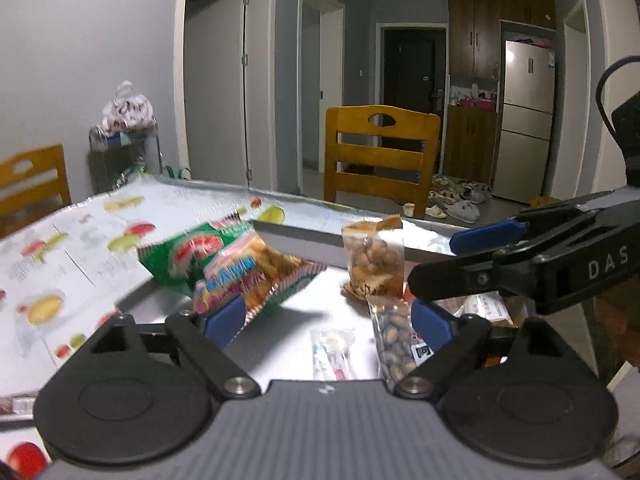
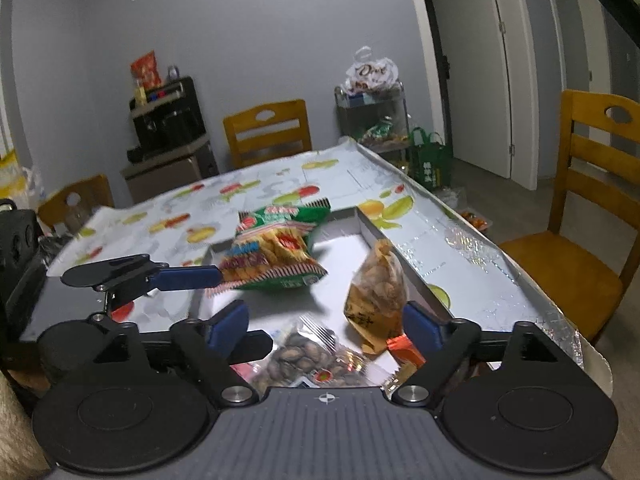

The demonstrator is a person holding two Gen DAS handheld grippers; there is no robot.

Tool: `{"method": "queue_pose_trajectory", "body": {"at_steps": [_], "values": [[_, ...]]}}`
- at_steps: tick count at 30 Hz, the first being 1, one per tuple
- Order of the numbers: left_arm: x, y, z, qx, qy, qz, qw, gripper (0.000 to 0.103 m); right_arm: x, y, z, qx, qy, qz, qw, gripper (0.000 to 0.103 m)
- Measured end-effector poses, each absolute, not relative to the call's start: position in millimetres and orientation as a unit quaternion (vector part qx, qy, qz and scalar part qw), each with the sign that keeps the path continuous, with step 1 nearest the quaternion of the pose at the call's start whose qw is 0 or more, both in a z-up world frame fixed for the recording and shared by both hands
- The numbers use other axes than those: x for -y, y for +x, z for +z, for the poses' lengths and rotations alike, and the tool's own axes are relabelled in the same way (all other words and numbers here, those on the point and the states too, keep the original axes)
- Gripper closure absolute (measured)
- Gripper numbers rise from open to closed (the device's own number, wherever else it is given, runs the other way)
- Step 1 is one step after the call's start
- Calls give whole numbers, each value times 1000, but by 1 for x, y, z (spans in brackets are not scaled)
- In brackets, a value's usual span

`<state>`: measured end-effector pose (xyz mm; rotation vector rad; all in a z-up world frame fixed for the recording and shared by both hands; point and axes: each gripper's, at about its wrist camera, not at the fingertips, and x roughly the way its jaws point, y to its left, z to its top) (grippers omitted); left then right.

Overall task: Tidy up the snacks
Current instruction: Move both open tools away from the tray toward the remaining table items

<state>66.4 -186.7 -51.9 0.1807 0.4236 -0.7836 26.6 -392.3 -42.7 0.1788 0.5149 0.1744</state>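
- The left gripper (image 1: 328,320) has its blue fingers (image 1: 224,318) spread wide, and nothing is pinched between them.
- The prawn cracker bag (image 1: 236,270) sits at the tip of the left finger pad, tilted and blurred, above the floor of the white tray (image 1: 320,300). Whether it touches that pad or is dropping free cannot be told.
- In the right wrist view the same bag (image 2: 276,256) lies just beyond the left gripper's finger (image 2: 188,276), which reaches in from the left side. The bag seems meant for the tray's far-left area, probably to keep bulky packs away from the smaller ones.
- The right gripper (image 2: 326,322) is also wide apart and carries nothing. It hangs over the near end of the tray, likely ready to take the next pack.
- A clear bag of round nuts (image 2: 378,276) leans upright just ahead of the right gripper's right finger, near the tray wall, which may be propping it.
- A pistachio pack (image 2: 316,360) lies flat between the right gripper's fingers, close to its body. An orange wrapper (image 2: 404,350) lies by the right finger.
- A small candy packet (image 1: 334,354) lies between the left gripper's fingers on the tray floor.
- The tray rests on a fruit-print tablecloth (image 2: 248,196).
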Motion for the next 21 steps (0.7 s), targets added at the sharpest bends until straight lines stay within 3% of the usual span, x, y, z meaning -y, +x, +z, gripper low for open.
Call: {"method": "queue_pose_trajectory", "body": {"at_steps": [6,21], "values": [[158,61,-29,-205,93,-335,915,11,391,21,-32,-233,95,92,963,5],[34,75,-26,-238,102,-158,953,8,339,26,-28,-255,64,126,957,2]]}}
